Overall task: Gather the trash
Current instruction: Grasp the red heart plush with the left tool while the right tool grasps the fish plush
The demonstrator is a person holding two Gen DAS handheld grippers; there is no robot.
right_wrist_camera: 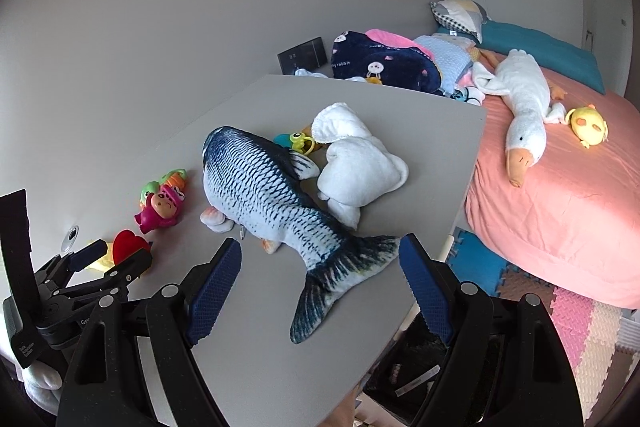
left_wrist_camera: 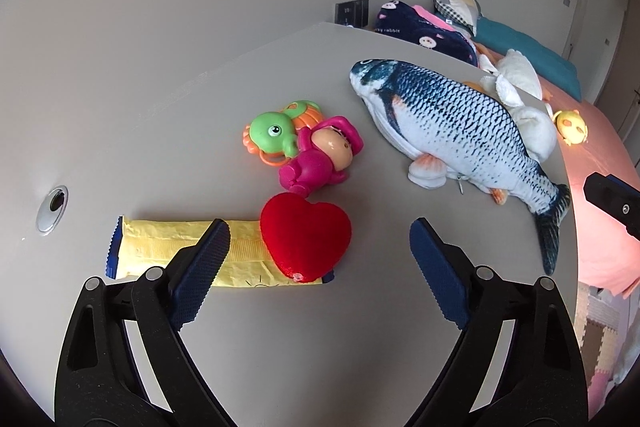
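Observation:
A flat yellow wrapper with blue ends (left_wrist_camera: 168,247) lies on the grey table (left_wrist_camera: 280,347), partly under a red plush heart (left_wrist_camera: 306,239). My left gripper (left_wrist_camera: 320,251) is open and empty just above the table, its left finger over the wrapper and the heart between the fingers. In the right wrist view the left gripper (right_wrist_camera: 110,257) shows at the far left by the heart (right_wrist_camera: 130,247) and a bit of the wrapper (right_wrist_camera: 98,259). My right gripper (right_wrist_camera: 320,275) is open and empty over the tail of a plush fish (right_wrist_camera: 272,199).
A pink doll (left_wrist_camera: 320,159) and a green turtle toy (left_wrist_camera: 272,133) lie behind the heart. The plush fish (left_wrist_camera: 460,123) and a white plush (right_wrist_camera: 356,163) fill the table's right side. A black bin bag (right_wrist_camera: 420,367) sits below the table edge. A pink bed (right_wrist_camera: 560,187) with toys is right.

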